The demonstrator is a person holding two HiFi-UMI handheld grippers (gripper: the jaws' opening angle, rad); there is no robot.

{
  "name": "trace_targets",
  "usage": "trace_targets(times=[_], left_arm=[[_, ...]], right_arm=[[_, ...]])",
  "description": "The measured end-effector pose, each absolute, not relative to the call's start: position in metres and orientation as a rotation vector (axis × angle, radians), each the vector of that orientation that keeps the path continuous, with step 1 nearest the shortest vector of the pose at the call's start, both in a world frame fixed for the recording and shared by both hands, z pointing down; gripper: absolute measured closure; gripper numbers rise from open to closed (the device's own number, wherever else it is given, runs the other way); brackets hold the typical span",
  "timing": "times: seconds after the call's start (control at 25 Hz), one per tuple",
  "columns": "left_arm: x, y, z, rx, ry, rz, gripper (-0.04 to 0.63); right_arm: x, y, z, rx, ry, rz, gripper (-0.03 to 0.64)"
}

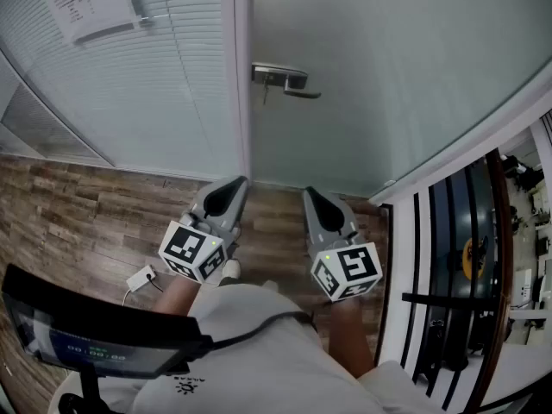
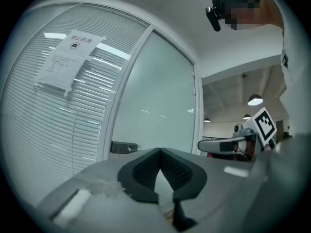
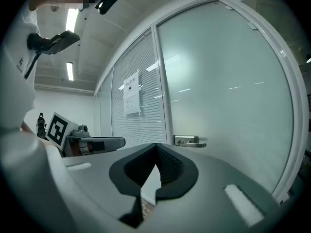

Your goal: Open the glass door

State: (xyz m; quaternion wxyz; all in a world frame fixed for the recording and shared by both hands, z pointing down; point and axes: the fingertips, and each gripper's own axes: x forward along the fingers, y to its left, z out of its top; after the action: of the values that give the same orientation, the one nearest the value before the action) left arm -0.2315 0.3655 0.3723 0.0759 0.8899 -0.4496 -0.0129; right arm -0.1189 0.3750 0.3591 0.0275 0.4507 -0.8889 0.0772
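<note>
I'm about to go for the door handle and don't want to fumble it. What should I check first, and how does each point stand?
1. The glass door closed: ok.
2. The lever handle in view, nothing on it: ok.
3. The right hand-held gripper open for the handle: not ok, jaws together, empty.
4. The left hand-held gripper out of the way: ok, shut, empty, low beside the right one.
5. Handle reached: not ok, both grippers are short of it.
6. Door unlocked: cannot tell.
</note>
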Motion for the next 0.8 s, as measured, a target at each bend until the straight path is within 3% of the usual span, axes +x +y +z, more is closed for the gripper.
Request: trace_targets(times=[0.8], left_arm=[[-0.203, 0.378, 0.381, 2.643, -1.399, -0.020, 0.594]], right_arm=[[-0.082, 0.385, 0.369, 1.329, -2.772, 0.255, 0.609]])
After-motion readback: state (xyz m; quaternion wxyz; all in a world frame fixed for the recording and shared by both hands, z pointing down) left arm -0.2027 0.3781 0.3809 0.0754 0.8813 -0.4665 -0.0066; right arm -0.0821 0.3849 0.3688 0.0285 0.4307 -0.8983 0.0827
